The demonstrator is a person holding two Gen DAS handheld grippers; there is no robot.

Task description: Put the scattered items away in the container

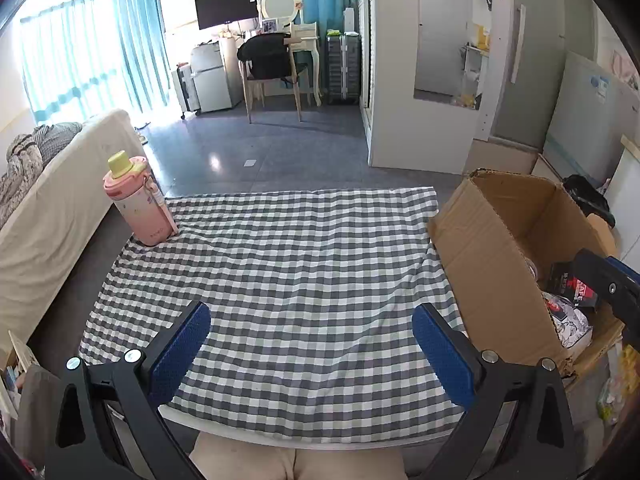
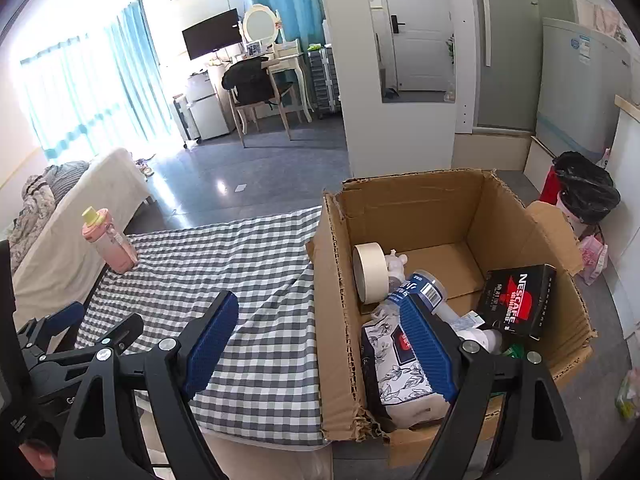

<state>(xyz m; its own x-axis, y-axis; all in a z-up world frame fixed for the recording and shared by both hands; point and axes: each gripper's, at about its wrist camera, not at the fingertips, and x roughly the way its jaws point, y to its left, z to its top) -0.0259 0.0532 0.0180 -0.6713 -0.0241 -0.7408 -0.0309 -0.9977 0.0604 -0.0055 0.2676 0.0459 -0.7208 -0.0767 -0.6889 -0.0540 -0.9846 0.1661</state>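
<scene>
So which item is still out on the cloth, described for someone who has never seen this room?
Find the grey-and-white checked cloth beside the open cardboard box. At its far left corner, near the sofa, stands a pink bottle with a yellow cap. It is the only thing standing on the cloth; everything else lies in the box.

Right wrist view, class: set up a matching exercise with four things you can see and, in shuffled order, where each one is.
Things:
1. pink water bottle
2. roll of masking tape
3. Nescafe box
4. black bin bag

Places:
A. on the floor behind the cardboard box
B. against the cardboard box's right inner wall
C. far left corner of the checked cloth
D. against the cardboard box's left inner wall

Pairs: 1-C, 2-D, 3-B, 4-A
</scene>
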